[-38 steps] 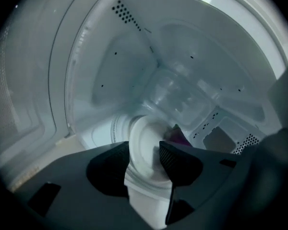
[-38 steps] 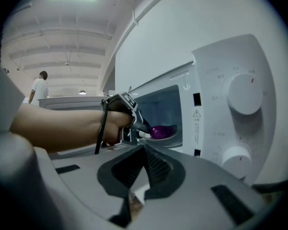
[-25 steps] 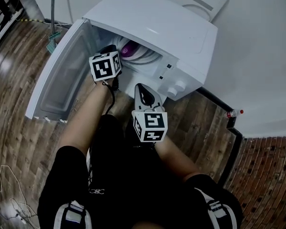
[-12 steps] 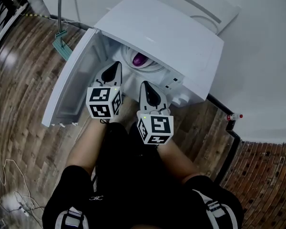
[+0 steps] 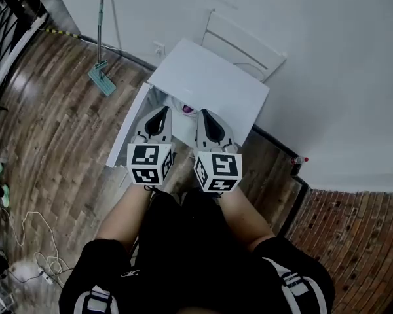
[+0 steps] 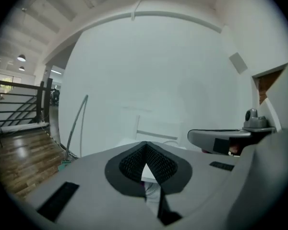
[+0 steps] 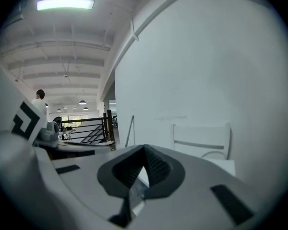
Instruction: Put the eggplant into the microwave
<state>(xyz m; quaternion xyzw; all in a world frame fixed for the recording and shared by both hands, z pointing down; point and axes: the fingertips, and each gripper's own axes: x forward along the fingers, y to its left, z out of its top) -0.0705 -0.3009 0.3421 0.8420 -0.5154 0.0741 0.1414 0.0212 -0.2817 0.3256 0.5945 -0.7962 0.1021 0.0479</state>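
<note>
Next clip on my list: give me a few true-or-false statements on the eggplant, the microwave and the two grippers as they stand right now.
1. The eggplant lies inside the microwave. True.
2. The microwave's door is shut. False: it stands open, swung out to the left in the head view.
3. The left gripper grips the eggplant. False: its jaws are together with nothing between them.
4. A white chair stands behind the microwave, by the wall. True.
5. The right gripper has its jaws wide apart. False: they are together and empty.
</note>
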